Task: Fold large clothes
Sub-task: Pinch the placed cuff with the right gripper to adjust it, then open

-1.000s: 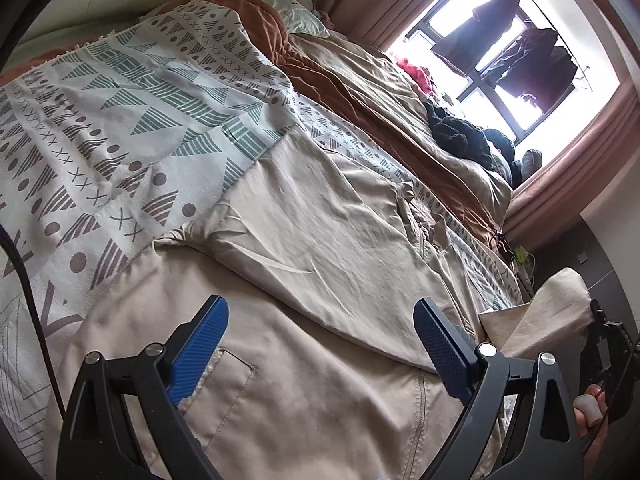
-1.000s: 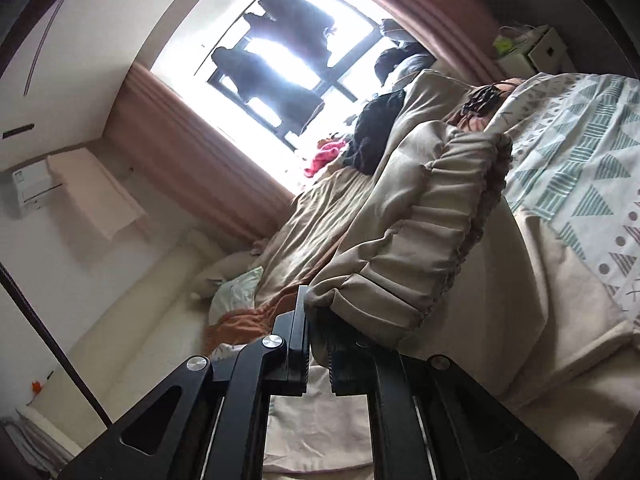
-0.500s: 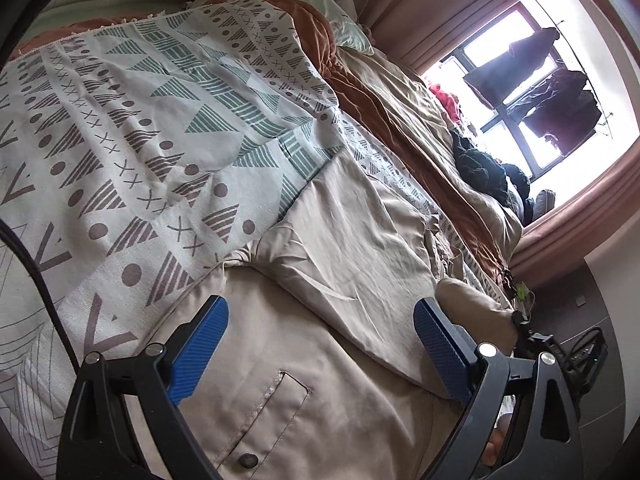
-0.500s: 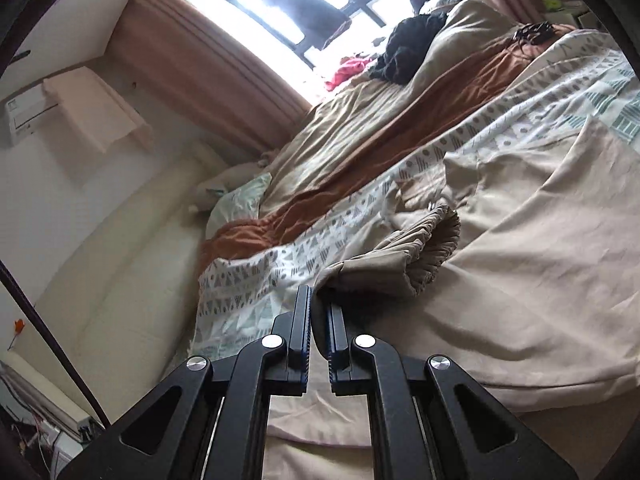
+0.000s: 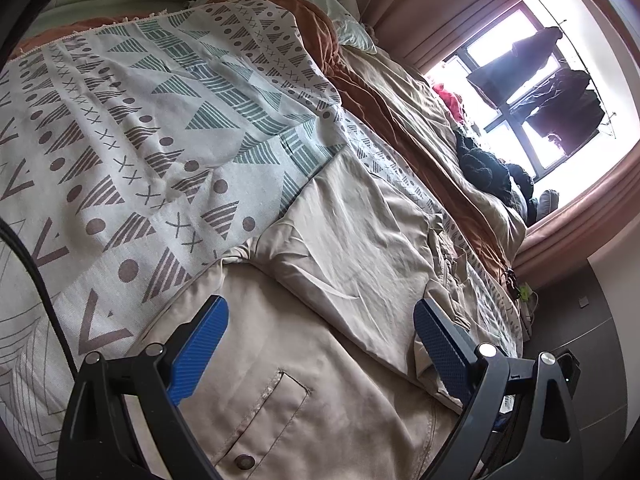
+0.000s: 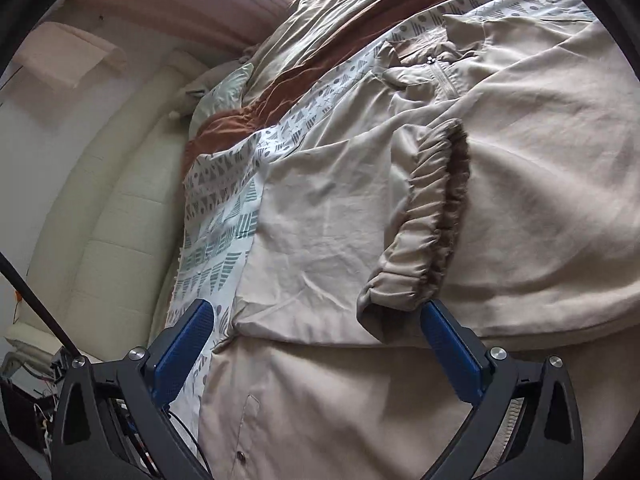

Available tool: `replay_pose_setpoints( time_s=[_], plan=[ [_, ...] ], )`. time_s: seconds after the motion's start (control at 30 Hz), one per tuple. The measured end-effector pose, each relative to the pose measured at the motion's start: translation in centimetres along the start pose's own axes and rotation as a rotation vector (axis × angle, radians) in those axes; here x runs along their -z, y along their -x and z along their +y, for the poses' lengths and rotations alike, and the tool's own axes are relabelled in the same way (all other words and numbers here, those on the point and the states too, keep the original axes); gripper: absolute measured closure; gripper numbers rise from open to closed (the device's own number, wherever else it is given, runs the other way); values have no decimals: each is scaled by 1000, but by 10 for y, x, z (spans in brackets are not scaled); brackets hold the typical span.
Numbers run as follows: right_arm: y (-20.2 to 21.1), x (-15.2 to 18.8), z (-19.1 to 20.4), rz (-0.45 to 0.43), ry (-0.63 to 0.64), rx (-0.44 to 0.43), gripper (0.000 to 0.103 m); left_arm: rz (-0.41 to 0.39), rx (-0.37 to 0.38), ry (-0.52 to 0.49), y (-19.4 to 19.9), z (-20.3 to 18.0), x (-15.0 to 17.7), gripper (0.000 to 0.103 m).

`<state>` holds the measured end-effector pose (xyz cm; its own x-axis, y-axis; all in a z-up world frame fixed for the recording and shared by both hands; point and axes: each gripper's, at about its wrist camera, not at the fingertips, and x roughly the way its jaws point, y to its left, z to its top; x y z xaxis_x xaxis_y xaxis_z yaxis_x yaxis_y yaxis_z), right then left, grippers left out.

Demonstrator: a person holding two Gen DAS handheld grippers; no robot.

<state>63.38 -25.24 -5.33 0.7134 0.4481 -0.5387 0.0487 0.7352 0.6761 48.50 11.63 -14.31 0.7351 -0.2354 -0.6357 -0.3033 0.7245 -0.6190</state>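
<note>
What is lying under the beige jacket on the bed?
Under the beige jacket lies a patterned blanket, visible beside and beyond it. A brown cover shows farther off. What lies directly beneath the jacket's middle is covered.

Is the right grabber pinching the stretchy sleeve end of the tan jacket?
Apart. In the right wrist view the right gripper has its jaws opening wide, and the elastic cuff of the beige jacket lies flat beyond them, with no pad pressing it.

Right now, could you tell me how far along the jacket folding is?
Done: one sleeve, elastic cuff, lies folded across the beige jacket. In hand: nothing; the right gripper is opening with nothing pinched, and the left gripper is open. Left: the remaining folds.
</note>
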Motion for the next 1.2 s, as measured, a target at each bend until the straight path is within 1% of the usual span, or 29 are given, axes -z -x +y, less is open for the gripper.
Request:
replay_pose_setpoints(
  time_s=[0.13, 0.23, 0.3, 0.33, 0.37, 0.4, 0.43, 0.47, 0.5, 0.53, 0.6, 0.63, 0.73, 0.83, 0.93, 1.13, 1.2],
  plan=[
    [18, -8, -20, -47, -61, 37, 0, 0, -2, -4, -1, -1, 0, 7],
    [12, -18, -26, -58, -86, 29, 0, 1, -4, -11, -1, -2, 0, 7],
    [4, -22, -24, -62, -88, 16, 8, -2, -9, -10, -1, 0, -2, 7],
    [-4, -24, -23, -56, -81, 20, 20, -4, -10, -7, -1, 1, -2, 7],
    [-14, -26, -21, -46, -72, 28, 24, -6, -13, -5, -1, 2, -2, 7],
    [-22, -25, -22, -38, -62, 35, 25, -7, -17, -1, -1, 3, -3, 7],
    [-30, -22, -19, -28, -52, 45, 29, -8, -23, 1, -1, 5, -4, 7],
    [-39, -23, -16, -12, -45, 51, 37, -9, -29, 5, -1, 7, -5, 7],
    [-46, -21, -14, 5, -43, 43, 40, -11, -35, 9, -1, 9, -5, 7],
    [-50, -18, -18, 20, -46, 12, 43, -13, -41, 14, 0, 13, -7, 7],
    [-59, -15, -18, 76, -51, -124, 44, -17, -48, 24, 0, 17, -8, 7],
    [-64, -14, -17, 88, -43, -153, 44, -20, -51, 30, 1, 19, -9, 7],
    [-65, -11, -3, 92, 6, -174, 45, -28, -57, 41, 5, 21, -9, 7],
    [-51, -10, -2, 75, 20, -148, 45, -28, -59, 46, 8, 20, -8, 7],
    [-29, -6, -10, 43, 23, -101, 45, -26, -68, 37, 13, 14, -5, 7],
    [29, 6, -16, -14, -6, 4, 45, -36, -107, -34, 26, -7, 2, 7],
    [51, 12, -17, -40, -7, 52, 38, -42, -106, -53, 31, -13, 6, 7]
  ],
)
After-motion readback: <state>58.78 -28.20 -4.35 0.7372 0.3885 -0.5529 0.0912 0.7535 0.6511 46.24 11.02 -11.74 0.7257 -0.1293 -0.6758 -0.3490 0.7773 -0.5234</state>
